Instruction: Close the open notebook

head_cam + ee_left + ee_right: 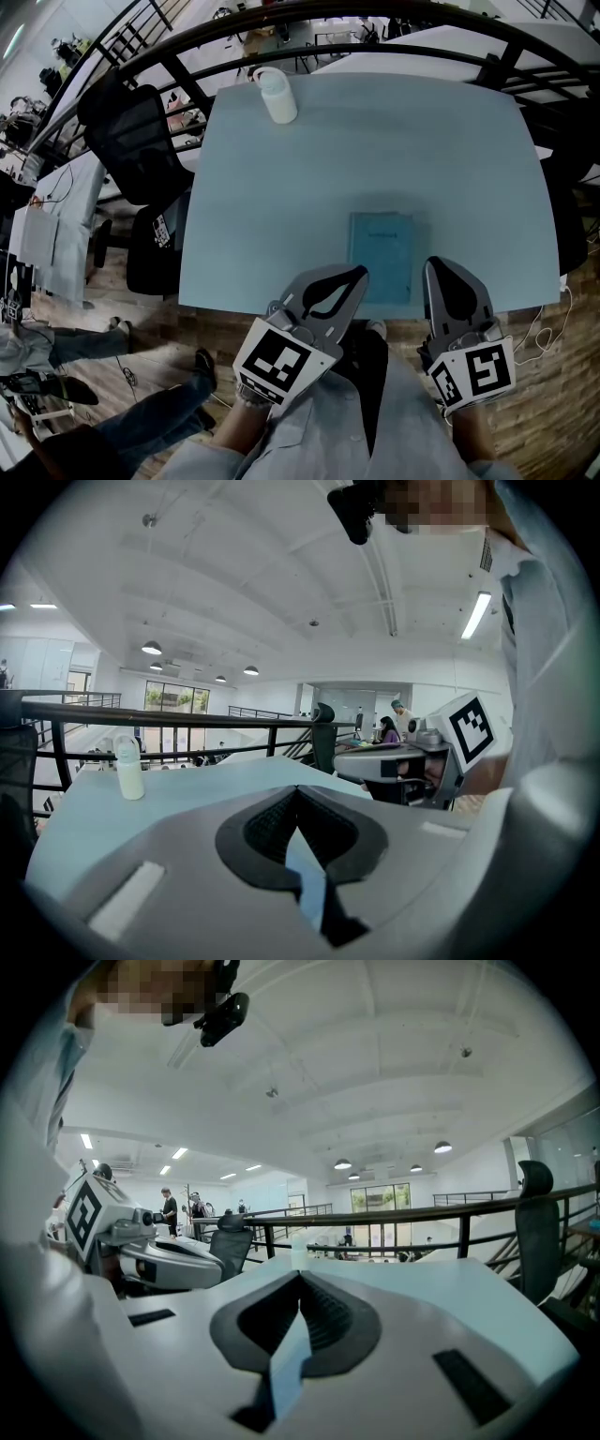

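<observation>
A wide pale blue bench (375, 150) fills the head view, with a dark curved railing (281, 37) behind it and a black office chair (131, 141) at its left side. The bench is mostly bare.

The left gripper (359, 273) and the right gripper (434, 263) are held low over the near edge of the bench. In each gripper's own view the jaws are seen pressed together, and nothing is caught between them.

The teal notebook (382, 253) lies flat near the near edge, between the two grippers. The tip of the left gripper is seen at its near left corner, but whether it touches cannot be told. Only one cover is shown, with no spread pages, so the notebook is judged to be already closed.

It is probably thin and light, with a cover that bends a little, and it is expected to slide easily on the smooth bench. If it must be handled, the free long edge of the cover is the best place to take hold, while the other side is pressed down. Which side carries the spine cannot be made out.

A small white bottle (277, 96) stands upright at the far left corner, well apart from the notebook.
</observation>
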